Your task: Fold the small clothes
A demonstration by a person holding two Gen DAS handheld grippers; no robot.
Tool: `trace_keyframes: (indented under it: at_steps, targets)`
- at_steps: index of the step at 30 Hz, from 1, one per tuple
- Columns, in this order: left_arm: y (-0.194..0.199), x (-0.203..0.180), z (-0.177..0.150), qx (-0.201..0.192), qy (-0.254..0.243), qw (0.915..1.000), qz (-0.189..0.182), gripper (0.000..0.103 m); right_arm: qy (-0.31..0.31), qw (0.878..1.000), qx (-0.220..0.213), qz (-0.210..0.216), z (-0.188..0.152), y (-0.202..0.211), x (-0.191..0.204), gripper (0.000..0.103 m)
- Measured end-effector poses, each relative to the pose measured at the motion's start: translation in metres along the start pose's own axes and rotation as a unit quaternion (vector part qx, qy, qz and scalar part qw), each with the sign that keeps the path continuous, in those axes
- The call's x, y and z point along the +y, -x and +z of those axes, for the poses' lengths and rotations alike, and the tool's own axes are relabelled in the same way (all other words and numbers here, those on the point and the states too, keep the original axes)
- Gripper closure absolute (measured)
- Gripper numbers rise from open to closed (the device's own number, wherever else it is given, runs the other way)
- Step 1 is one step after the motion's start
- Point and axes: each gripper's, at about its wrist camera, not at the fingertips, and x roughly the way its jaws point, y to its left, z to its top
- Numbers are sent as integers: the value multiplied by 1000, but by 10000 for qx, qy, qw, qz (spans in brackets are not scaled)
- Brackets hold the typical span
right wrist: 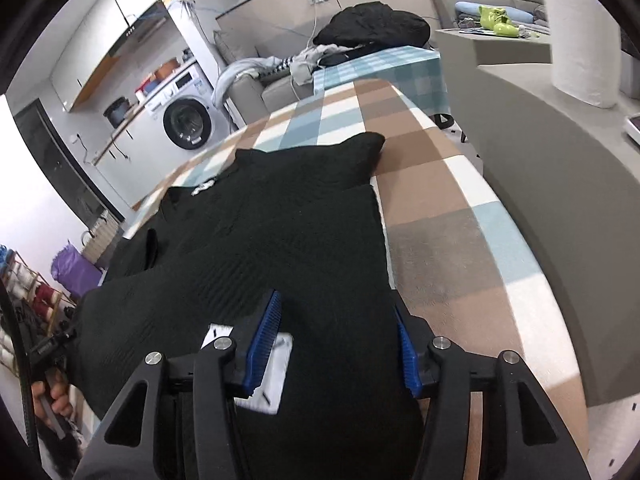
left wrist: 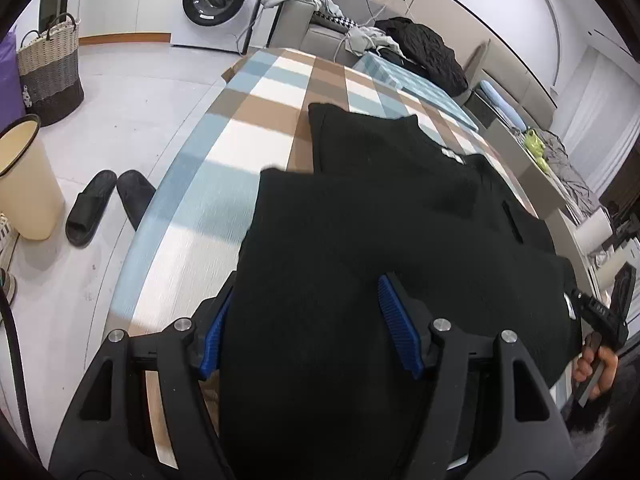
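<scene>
A: Where does the black garment [left wrist: 360, 216] lie?

B: Spread over the checked bench [left wrist: 248, 120], with its near part doubled over onto the rest. The collar end, with a small white label, points away from the person, and the fold's near edge runs along under both tools.

A: And the tools themselves?

B: The left tool [left wrist: 304, 320] stands about half open, its blue pads [left wrist: 396, 320] on either side of the cloth and not pressing it. The right tool [right wrist: 336, 340] is much the same: jaws parted, black fabric between them, nothing pinched. Neither has hold of anything.

A: Why parted right there?

B: I judge they are placed to let the folded layer settle flat on the bench. One tool sits near each side of the garment, which would keep the fold edge straight.

A: What can't you make out?

B: The nearest hem is hidden beneath the tool bodies in both views. A white tag [right wrist: 272, 364] shows by the right tool's left pad, partly covered, so I cannot tell what it is fixed to. The fabric is so dark that the layers are hard to count, and the sleeves are hard to tell apart. Only the fingers of each hand show, at the frame edges.
</scene>
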Motion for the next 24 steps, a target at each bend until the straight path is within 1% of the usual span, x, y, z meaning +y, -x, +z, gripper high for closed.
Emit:
trace_keyframes:
  at_steps: [2, 3, 4, 5, 7, 8, 11, 13, 17, 22, 24]
  targets:
    - [-7, -3, 6, -24, -13, 10000, 79, 40, 147, 9996, 55, -214, 1, -6, 4, 49]
    - [-10, -5, 9, -39, -36, 10000, 16, 48, 244, 9992, 70, -297, 1, -8, 8, 49]
    - [-15, -7, 10, 31, -43, 9999, -108, 64, 321, 9989, 78, -346, 1, -9, 10, 52]
    - [-20, -8, 11, 119, -56, 9998, -142, 68, 371, 9987, 96, -330, 1, -11, 12, 62]
    - [-22, -11, 10, 93, -190, 9997, -142, 82, 491, 9983, 178, -239, 0, -14, 15, 68]
    - [-23, -14, 9, 115, -260, 9995, -150, 83, 543, 9980, 183, -265, -1, -14, 16, 72]
    - [-22, -19, 8, 106, -416, 9990, -83, 86, 644, 9972, 265, -279, -2, -13, 19, 76]
    - [-21, -22, 4, 99, -486, 9988, -49, 86, 721, 9964, 315, -327, -3, -13, 21, 76]
    - [-14, -28, -6, 75, -737, 9972, 138, 86, 933, 9937, 402, -464, -9, -7, 27, 77]
    - [4, -27, -25, 57, -958, 9951, 236, 86, 958, 9936, 469, -382, -20, 7, 25, 77]
    - [10, -26, -32, 43, -1058, 9941, 253, 86, 1059, 9927, 460, -363, -26, 13, 27, 77]
